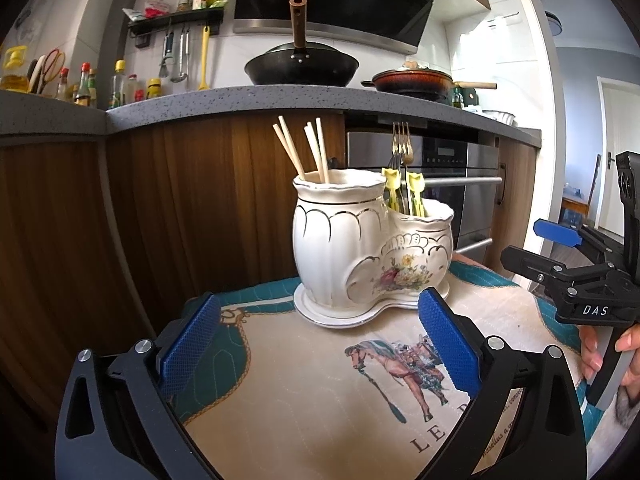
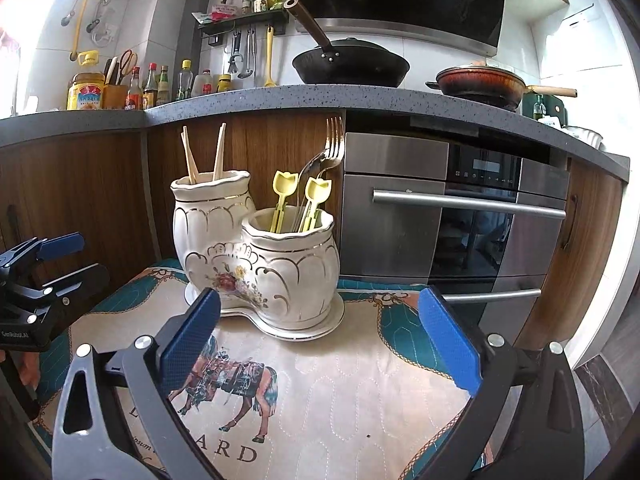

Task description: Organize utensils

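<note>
**Utensils sorted in the two-pot holder, both grippers spread and empty**

A quilted mat (image 2: 360, 380) printed with a horse covers the table, teal borders running along its edges. Behind it stand the wooden cabinets, a steel oven (image 2: 452, 220) and a grey countertop (image 1: 240, 100) carrying a black wok (image 1: 302, 66) and a reddish pan (image 1: 412, 78).

At the far edge of the mat, near its middle, stands the white ceramic holder (image 1: 360, 248), two joined pots on one shaped saucer, trimmed in gold with a flower print on the front. The taller pot holds the chopsticks (image 1: 304, 152), which lean apart and rise well above the rim. The lower pot holds the metal forks (image 2: 334, 144), tines up, and two yellow tulip-topped picks (image 2: 316, 196) beside them.

The left gripper (image 1: 320, 344) hovers over the near part of the mat, its blue pads spread wide with nothing between them, the holder just beyond its fingertips. The right gripper (image 2: 320, 344) hovers likewise, fingers spread and empty, facing the lower pot. Each appears at the side edge of the other's view, the right one gripped by a hand (image 1: 600, 356) over the right edge of the mat.
</note>
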Motion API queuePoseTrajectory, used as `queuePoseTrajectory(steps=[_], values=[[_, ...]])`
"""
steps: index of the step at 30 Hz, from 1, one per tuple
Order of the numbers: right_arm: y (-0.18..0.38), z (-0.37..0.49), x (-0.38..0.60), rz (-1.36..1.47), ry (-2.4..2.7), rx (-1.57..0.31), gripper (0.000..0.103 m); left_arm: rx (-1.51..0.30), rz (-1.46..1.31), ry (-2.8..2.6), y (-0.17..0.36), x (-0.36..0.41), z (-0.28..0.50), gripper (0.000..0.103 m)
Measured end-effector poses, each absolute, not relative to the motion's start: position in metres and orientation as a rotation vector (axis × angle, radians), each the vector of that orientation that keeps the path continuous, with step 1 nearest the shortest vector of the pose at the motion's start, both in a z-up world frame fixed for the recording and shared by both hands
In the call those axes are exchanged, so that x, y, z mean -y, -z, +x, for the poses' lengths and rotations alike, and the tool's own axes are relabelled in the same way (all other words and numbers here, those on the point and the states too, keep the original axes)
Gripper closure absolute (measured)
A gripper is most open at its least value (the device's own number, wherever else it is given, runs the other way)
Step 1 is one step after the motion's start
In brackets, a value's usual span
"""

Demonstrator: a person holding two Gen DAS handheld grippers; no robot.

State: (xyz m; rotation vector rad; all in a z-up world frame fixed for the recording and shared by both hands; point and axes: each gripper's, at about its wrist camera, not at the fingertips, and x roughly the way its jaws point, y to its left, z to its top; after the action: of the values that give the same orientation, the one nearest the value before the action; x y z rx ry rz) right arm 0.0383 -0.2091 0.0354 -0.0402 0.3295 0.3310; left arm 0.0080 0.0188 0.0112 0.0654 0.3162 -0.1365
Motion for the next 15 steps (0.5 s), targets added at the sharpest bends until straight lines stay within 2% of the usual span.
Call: queuePoseTrajectory(steps=[15], values=[[-0.034, 0.0397, 0.2111, -0.029, -0.33, -0.333, 0.005, -0.317, 0.065, 0.137, -0.0112, -0.0183, 0.0087, 0.005]])
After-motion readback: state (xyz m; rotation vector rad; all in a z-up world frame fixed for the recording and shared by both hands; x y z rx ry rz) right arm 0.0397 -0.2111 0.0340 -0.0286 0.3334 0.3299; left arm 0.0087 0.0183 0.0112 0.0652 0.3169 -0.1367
